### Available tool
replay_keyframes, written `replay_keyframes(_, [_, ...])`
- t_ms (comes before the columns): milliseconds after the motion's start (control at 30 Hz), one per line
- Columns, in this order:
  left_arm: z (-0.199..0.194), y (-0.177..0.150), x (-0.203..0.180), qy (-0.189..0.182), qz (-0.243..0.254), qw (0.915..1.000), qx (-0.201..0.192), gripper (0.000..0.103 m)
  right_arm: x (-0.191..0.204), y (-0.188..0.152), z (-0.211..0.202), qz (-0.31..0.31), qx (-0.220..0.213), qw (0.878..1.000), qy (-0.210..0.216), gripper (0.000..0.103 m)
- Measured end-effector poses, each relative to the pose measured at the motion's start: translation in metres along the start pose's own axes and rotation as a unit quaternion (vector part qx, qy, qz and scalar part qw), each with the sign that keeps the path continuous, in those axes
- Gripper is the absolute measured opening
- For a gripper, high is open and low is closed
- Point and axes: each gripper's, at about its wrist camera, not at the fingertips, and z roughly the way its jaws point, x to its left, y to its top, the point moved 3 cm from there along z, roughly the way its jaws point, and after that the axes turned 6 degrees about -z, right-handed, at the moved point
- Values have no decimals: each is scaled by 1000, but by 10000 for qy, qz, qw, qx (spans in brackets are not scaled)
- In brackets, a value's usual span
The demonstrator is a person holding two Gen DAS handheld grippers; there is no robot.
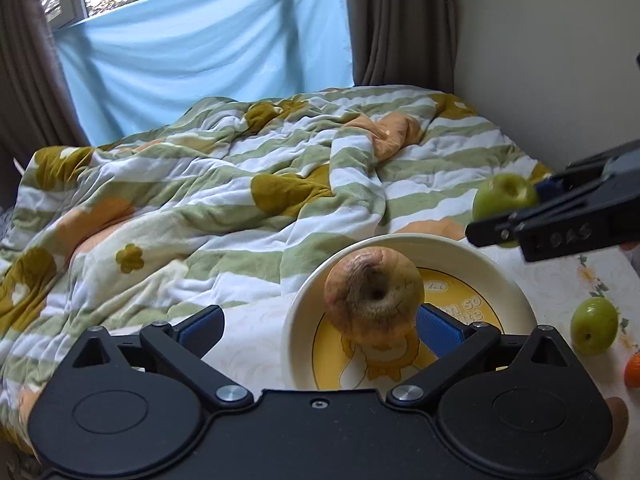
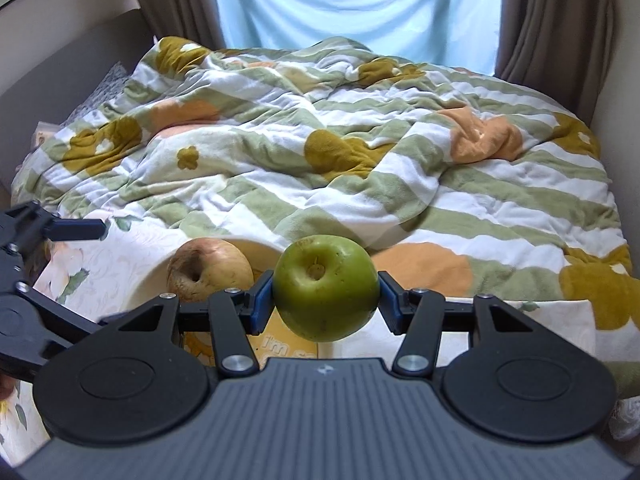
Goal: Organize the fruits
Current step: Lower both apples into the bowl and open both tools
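I see a bruised, brownish-yellow apple (image 1: 374,294) sitting in the cream plate (image 1: 472,246) with its hollow tilted toward me. A green apple (image 2: 326,288) is held above the plate's edge, stem hollow facing me. Another green apple (image 1: 594,326) and an orange fruit (image 1: 633,370) lie on the cloth beside the plate.

Glossy ceramic plate (image 1: 516,276), fleecy cloth blanket (image 1: 224,184)

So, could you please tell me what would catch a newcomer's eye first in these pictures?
Probably the green apple clamped in the right gripper, held above the bed's edge. Next, the bruised brownish apple sitting on the cream plate with a yellow cartoon print, the left gripper open wide around it. Behind both sprawls a rumpled green-striped flowered blanket.
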Motion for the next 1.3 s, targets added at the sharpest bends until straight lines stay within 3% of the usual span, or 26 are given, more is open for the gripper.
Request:
replay_keyframes(300, [-27,-15,23,232,-392,9990,16,103,35,-21,34,-1015,204,9946,20,68])
replay_keyframes(667, [-43,-32,34,311,-599,9977,31,103,59,-35,48,-1705,219,9851,11,69])
replay_keyframes(800, [-48,-37,33,338,-622,9975,50,103,68,-36,38,-1981,-23,9799,-249,103])
replay_keyframes(1033, [-70,-40,33,412,-701,9967,-49,103,62,-34,11,-1456,-165,9891,-116,103])
replay_keyframes(1300, [-113,-35,26,506,-703,9953,-424,103,51,-32,-41,-951,-254,9950,-176,103])
